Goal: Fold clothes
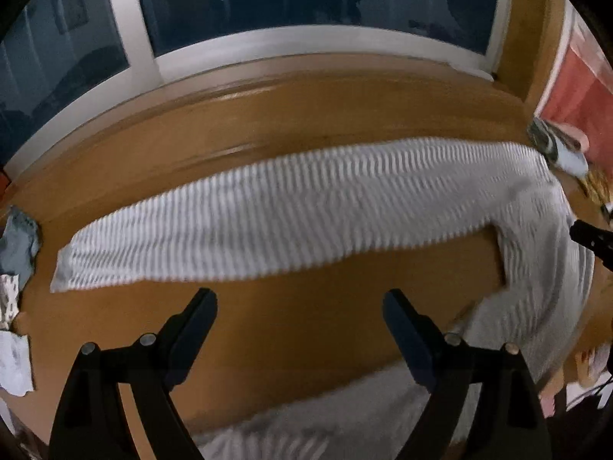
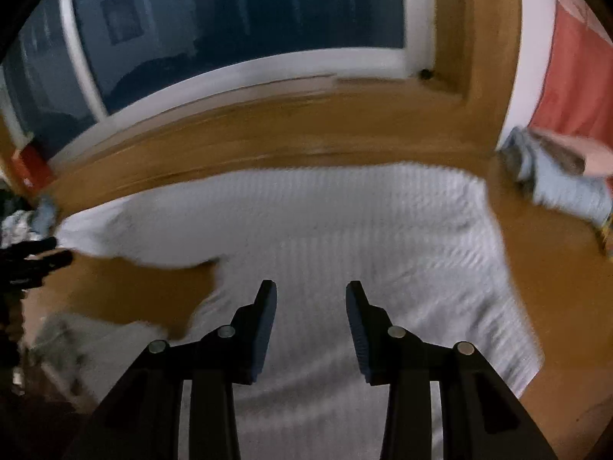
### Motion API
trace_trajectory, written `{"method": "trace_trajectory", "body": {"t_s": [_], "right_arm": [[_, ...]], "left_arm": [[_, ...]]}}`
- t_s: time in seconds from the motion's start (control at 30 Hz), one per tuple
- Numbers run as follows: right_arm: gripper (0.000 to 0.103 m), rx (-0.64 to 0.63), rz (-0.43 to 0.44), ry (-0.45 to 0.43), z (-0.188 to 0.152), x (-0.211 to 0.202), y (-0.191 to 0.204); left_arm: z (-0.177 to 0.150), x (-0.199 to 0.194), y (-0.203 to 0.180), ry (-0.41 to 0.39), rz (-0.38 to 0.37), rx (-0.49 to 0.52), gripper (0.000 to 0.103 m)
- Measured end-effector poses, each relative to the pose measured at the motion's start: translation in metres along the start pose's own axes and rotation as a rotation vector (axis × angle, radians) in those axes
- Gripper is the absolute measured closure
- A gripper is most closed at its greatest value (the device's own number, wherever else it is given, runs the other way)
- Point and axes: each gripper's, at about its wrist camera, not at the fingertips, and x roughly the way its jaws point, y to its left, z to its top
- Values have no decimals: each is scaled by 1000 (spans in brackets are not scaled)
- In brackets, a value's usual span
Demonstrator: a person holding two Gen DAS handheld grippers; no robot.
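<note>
My left gripper (image 1: 299,299) hangs spread wide over bare wooden table (image 1: 268,329), holding nothing; only its view shows the striped grey garment (image 1: 291,211) stretching long toward the window side. My right gripper (image 2: 311,291), fingers parted and empty, hovers over the garment's broad body (image 2: 345,230). Other clothes (image 2: 555,176) crowd the far right edge.

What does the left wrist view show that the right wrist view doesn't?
Only the left wrist view shows the white patterned cloths at the table's left edge and the striped garment's long sleeve in full. Only the right wrist view shows the garment's broad body under the open right gripper. Both show the wooden table, the window, the folded blue clothes, and the open left gripper.
</note>
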Motion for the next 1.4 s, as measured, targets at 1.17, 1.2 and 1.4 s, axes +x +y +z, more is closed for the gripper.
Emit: {"method": "trace_trajectory", "body": {"t_s": [1.17,1.2,1.4], "right_arm": [[97,-190,312,169,-95,39,275],[97,-194,323,150,-91,31,283],[97,-203,497,30,-49,-18,359]], "left_arm": [[-130,-50,138,29,12,-103,15],[-132,-51,142,28,11,-109,15],[-139,-59,192,17,10,-134,15]]}}
